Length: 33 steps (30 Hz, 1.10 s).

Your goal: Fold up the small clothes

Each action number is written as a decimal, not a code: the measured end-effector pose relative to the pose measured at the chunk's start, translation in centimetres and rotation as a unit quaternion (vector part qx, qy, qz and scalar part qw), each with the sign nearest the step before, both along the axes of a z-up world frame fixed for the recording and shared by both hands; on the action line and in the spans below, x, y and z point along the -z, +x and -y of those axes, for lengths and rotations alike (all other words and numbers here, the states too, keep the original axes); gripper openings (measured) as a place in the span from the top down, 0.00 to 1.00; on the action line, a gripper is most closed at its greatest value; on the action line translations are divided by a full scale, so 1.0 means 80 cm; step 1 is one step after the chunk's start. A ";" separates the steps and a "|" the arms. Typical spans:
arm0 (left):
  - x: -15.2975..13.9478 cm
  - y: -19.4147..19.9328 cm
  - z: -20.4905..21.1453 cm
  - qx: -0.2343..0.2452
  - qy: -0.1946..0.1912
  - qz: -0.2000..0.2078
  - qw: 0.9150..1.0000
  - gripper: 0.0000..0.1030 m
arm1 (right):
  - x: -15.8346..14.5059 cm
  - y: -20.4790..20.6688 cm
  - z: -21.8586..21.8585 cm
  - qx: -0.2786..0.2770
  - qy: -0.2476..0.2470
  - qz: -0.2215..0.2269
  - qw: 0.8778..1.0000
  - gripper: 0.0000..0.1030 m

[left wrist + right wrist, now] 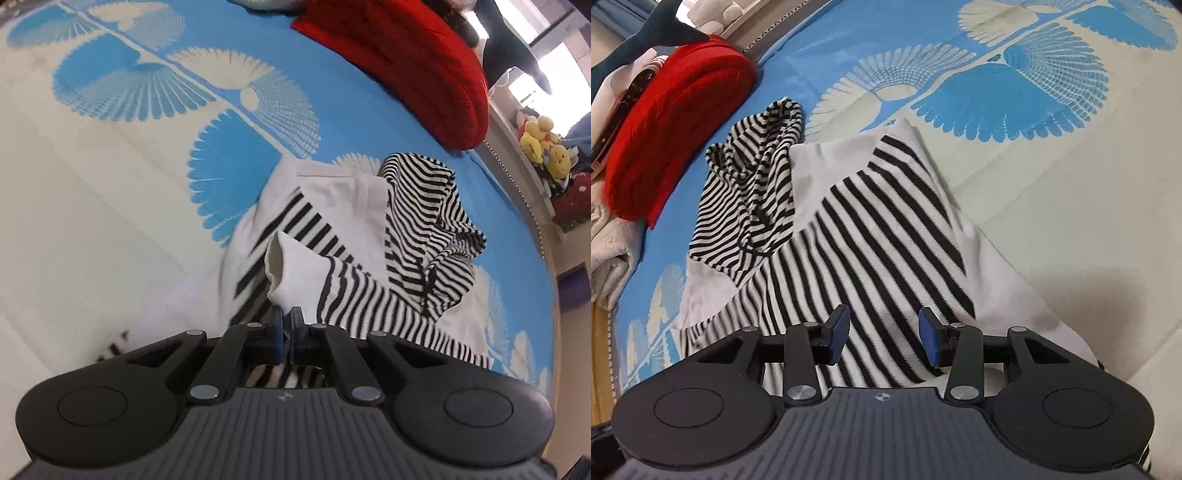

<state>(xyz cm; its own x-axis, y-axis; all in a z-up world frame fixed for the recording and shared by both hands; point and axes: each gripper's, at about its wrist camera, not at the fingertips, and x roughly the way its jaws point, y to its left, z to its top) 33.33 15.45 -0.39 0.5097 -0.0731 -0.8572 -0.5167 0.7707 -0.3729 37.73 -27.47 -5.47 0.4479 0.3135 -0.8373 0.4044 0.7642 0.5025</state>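
Observation:
A small black-and-white striped hooded top (417,229) lies on a blue and cream patterned bed sheet (110,184). My left gripper (287,317) is shut on the white cuff of one sleeve (295,277) and holds it lifted over the garment's body. In the right wrist view the same top (871,229) lies spread below, its striped hood (753,173) bunched at the upper left. My right gripper (882,332) is open and empty, hovering just above the striped body near its lower part.
A red cushion (417,62) lies at the far side of the bed, also in the right wrist view (672,136). Stuffed toys (543,144) sit on a ledge beyond the bed edge. A pale folded blanket (609,251) lies at the left bed edge.

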 end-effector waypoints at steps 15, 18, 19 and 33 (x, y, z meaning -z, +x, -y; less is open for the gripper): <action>0.062 0.020 -0.006 0.066 0.041 -0.090 0.993 0.90 | 0.028 -0.005 0.013 0.031 -0.055 -0.051 0.997 0.63; 0.062 0.018 -0.011 0.055 0.038 -0.093 0.993 0.87 | 0.040 -0.001 0.016 0.022 -0.051 -0.068 0.996 0.62; 0.055 0.019 -0.010 0.059 0.041 -0.084 0.994 0.87 | 0.042 -0.002 0.018 0.027 -0.061 -0.074 0.995 0.62; 0.046 0.026 0.007 0.101 0.073 -0.066 0.990 0.75 | 0.031 0.003 0.013 0.008 -0.080 -0.058 0.995 0.58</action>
